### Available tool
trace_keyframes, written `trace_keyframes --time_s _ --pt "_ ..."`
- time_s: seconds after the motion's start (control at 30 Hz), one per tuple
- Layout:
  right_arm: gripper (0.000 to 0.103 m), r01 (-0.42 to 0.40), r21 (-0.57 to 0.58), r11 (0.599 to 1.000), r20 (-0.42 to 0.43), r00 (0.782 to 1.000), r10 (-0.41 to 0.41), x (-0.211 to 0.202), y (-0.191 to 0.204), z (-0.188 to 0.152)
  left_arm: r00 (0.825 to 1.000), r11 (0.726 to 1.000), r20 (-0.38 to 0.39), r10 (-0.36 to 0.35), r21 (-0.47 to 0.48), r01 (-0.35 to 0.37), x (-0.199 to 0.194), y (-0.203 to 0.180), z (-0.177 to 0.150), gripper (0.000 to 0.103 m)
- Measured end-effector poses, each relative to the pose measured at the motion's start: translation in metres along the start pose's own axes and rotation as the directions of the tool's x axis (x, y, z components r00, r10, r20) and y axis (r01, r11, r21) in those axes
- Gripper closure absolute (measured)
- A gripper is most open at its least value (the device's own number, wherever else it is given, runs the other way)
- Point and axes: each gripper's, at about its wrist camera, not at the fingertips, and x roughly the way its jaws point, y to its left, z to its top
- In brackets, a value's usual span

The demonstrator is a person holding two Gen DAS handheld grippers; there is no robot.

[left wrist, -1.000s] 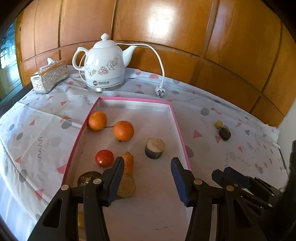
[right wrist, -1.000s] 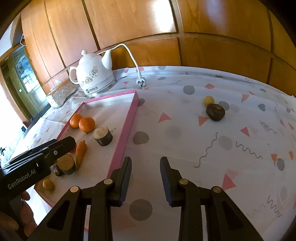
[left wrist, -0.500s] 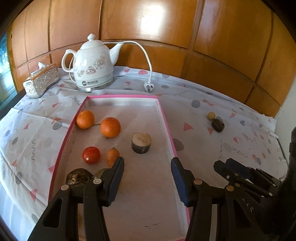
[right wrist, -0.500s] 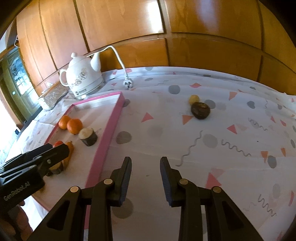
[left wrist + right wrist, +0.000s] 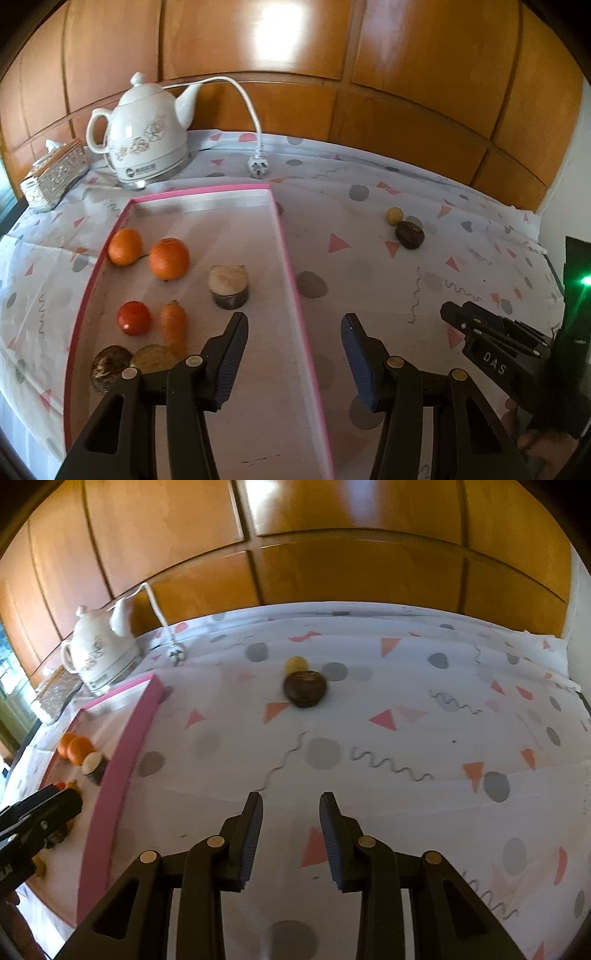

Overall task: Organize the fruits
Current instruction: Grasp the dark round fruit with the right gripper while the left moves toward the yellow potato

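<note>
Evidently the step in hand is fetching the last strays: most of the produce, among it two round oranges (image 5: pixel 168 257) and a red tomato (image 5: pixel 133 317), already lies inside the shallow pink-rimmed white tray (image 5: pixel 286 254), while a dark brown wrinkled round fruit (image 5: pixel 305 687) and a small yellow round fruit (image 5: pixel 295 663), touching it on the far side, sit well apart from the tray on the patterned cloth of the desk (image 5: pixel 424 775). The right tool (image 5: pixel 291 840) is lined up roughly toward that pair, angled downward over the cloth, its jaws narrowly parted and empty. Next, I judge, it must travel forward to the dark fruit and widen enough to straddle it without nudging the yellow one away. The left tool (image 5: pixel 293 360) hangs tilted down across the tray's right rim, moderately parted, holding nothing.
</note>
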Motion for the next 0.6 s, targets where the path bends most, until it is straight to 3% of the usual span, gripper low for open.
trace_keyframes --time_s 0.6 --pt "0.071 0.031 0.016 0.999 0.013 0.999 -0.031 0.024 -0.025 0.035 0.999 0.999 -0.041 -0.032 0.026 0.033 0.050 -0.047 0.039 0.050"
